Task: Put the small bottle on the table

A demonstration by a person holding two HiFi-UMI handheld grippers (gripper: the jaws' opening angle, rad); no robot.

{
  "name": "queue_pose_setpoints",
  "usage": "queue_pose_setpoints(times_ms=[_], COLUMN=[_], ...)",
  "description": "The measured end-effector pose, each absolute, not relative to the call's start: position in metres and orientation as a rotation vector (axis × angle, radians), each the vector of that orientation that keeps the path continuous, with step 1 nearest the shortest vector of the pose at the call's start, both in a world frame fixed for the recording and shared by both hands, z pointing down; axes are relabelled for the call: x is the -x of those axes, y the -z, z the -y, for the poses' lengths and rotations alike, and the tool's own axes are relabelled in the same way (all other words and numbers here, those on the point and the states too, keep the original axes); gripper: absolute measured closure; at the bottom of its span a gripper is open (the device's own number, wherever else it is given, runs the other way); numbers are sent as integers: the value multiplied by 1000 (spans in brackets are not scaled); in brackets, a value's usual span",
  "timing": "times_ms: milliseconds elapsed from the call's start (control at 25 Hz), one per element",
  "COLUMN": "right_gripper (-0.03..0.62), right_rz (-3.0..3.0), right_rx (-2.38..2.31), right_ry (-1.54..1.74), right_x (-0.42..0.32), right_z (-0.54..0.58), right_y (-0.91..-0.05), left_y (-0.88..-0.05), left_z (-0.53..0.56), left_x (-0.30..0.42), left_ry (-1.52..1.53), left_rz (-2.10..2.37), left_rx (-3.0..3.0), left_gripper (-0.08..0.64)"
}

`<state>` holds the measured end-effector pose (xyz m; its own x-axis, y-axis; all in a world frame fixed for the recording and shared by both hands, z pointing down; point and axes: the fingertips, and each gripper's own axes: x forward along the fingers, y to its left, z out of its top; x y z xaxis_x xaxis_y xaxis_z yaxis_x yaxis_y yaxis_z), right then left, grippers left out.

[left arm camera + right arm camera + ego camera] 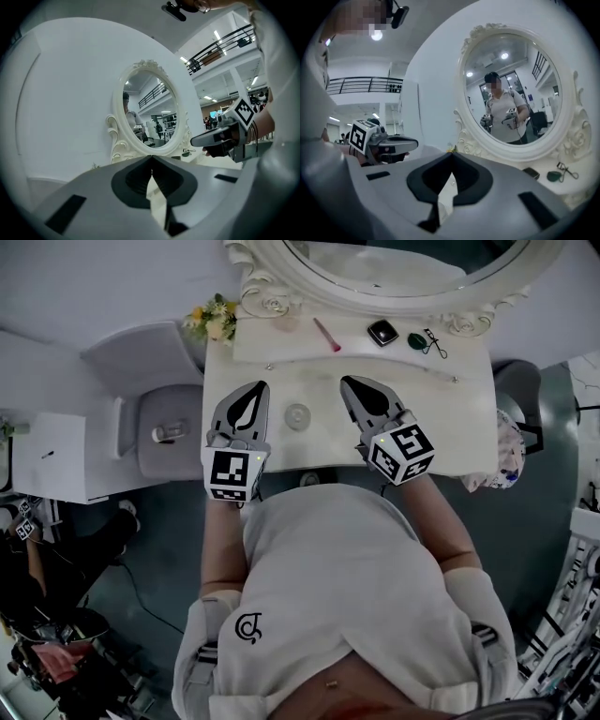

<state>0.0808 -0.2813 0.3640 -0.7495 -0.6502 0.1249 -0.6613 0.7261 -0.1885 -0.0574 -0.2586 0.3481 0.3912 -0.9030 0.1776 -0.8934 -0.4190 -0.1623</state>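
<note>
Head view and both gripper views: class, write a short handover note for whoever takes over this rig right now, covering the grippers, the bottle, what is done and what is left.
Left gripper: shut, nothing between its jaws.
Right gripper: shut, also empty.
Small bottle: apparently the round clear thing standing on the table between the two grippers, touched by neither.
Done: the bottle looks placed.
Left: probably nothing. Draw both grippers back without knocking it.
</note>
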Motion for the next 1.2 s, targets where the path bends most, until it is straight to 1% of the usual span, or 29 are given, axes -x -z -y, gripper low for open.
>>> queue_pose_setpoints(times_ms=[200,320,1000,1200], right_gripper=[588,588,591,591], right_rz=[2855,2832,2791,2780], right_rx=[-1170,-1208,-1264,-1287], right_ry=[-114,-37,-72,-92], right_x=[-90,-95,-109,-113], right_z=[286,288,292,290], right_y=[-355,-353,-356,-358], left_y=[-349,-353,-349,-345], left_z=[264,265,265,263], left_x=[63,65,57,57], left_ry=[357,363,339,258], left_rz=[-1725,-1748,-1752,-1774], left_rx=[2584,2583,2593,2628], left_gripper=[546,546,546,546])
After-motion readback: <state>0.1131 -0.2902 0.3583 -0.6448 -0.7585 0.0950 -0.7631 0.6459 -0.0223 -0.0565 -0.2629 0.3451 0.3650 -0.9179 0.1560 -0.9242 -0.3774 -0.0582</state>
